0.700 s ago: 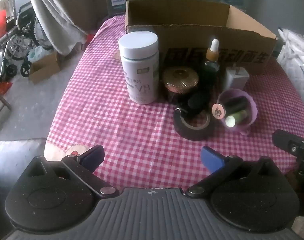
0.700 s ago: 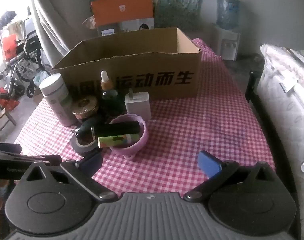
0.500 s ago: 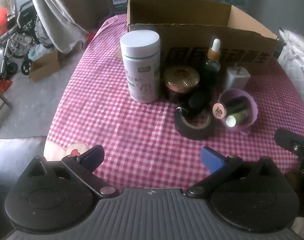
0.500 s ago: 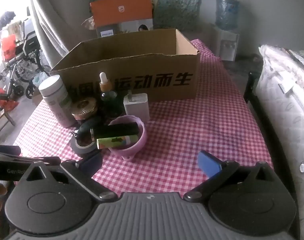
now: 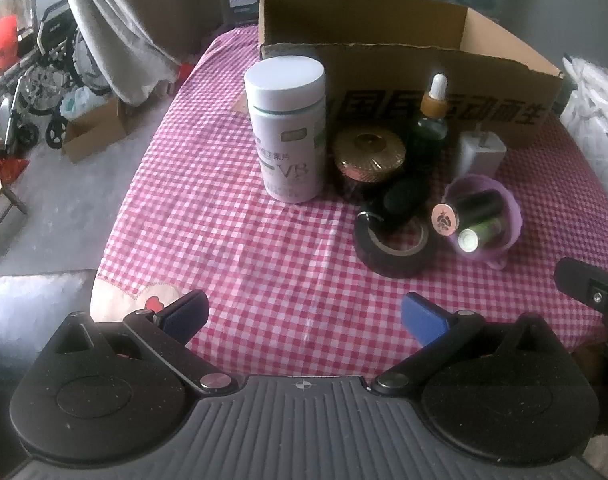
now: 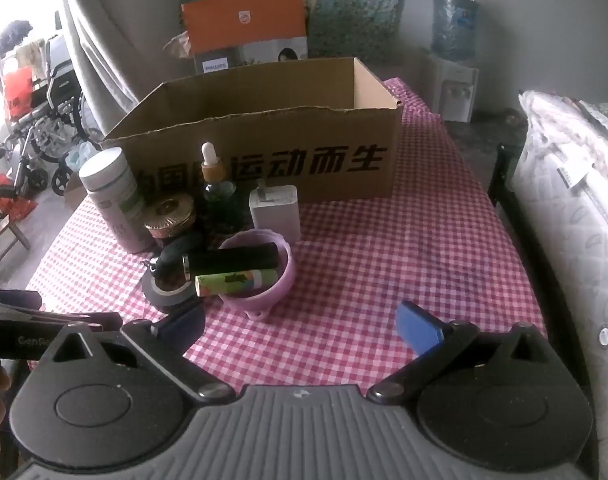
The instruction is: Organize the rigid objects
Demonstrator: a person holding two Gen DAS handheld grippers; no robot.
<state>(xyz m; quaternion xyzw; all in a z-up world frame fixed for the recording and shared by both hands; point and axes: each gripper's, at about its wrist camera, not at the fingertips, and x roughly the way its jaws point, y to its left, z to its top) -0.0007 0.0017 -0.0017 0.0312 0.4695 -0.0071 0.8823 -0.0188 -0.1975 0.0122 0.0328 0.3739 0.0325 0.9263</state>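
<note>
Nothing boxed yet: box looked empty; bottle, jar, tape, bowl sat outside. Left gripper, right gripper gaped wide, held nothing.

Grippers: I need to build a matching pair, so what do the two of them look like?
Both the left gripper and right gripper match: ribbed grey body, two round black speckled housings, black link arms with silver pivots, blue pads on the jaws. No cables or sleeves show.

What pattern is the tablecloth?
Red-and-white gingham check on the tablecloth, clearest in the right wrist view.
</note>
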